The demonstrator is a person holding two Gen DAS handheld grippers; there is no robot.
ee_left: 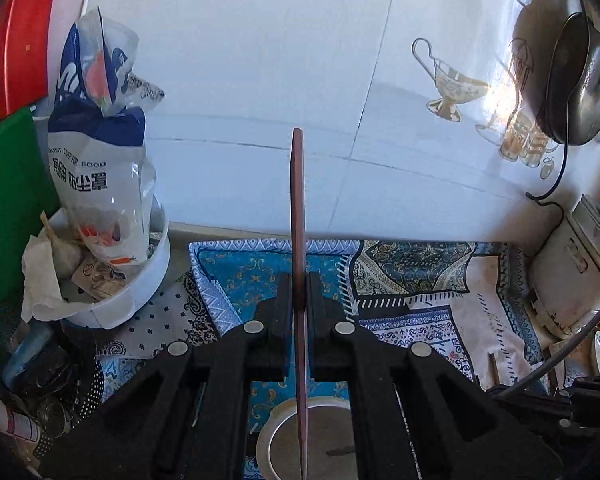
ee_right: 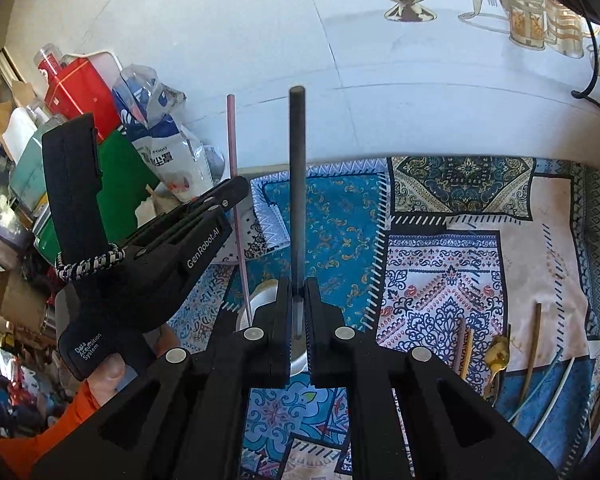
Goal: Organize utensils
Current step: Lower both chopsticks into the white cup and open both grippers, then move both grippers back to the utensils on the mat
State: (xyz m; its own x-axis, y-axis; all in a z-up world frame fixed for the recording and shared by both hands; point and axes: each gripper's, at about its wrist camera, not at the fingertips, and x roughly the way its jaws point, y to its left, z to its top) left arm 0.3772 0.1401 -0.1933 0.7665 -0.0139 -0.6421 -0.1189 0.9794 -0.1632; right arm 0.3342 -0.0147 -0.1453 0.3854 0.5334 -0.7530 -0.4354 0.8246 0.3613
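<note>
— Starting with the biggest thing, we have the patterned cloth (ee_right: 480,240) spread over the bench, its far edge running along the white tiled wall (ee_left: 260,60).

— We see that too. At the cloth's left edge sits a white tub (ee_left: 140,292) with a printed food bag (ee_left: 100,160) standing in it, and a rice cooker (ee_left: 572,272) stands at the right edge.

— Our left gripper (ee_left: 299,292) has its jaws pressed onto a pinkish-brown chopstick (ee_left: 298,208), which stands upright between them. Below it, near the cloth's front edge, lies a round metal cup (ee_left: 324,440), and the stick's lower end sits over its opening.

— From the right wrist camera, our right gripper (ee_right: 298,300) pinches a dark grey chopstick (ee_right: 297,168), upright as well, just beside the left gripper and above the same cup.

— Toward the cloth's right front corner we count a few more utensils (ee_right: 500,352) lying flat, well apart from the cup.
</note>
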